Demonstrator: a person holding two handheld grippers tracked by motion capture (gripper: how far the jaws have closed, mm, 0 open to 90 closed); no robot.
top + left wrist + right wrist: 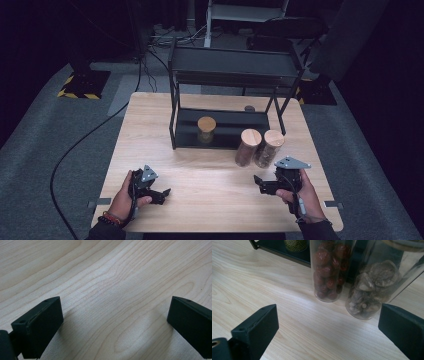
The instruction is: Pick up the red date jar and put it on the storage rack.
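Note:
Two tall glass jars with wooden lids stand side by side on the table in front of a black rack. One jar (247,146) (327,270) holds red dried fruit, the other jar (270,147) (372,287) holds pale brown dried pieces. A shorter jar (206,129) (295,245) of green beans stands on the rack's bottom shelf. My right gripper (258,183) (327,327) is open, held just off the table a little short of the two tall jars, with nothing between its jaws. My left gripper (162,194) (113,320) is open over bare wood at the front left.
The black two-tier rack (225,75) takes up the back half of the wooden table (210,180). A small dark round thing (249,108) lies behind the rack. A black cable (75,150) runs over the grey floor to the left.

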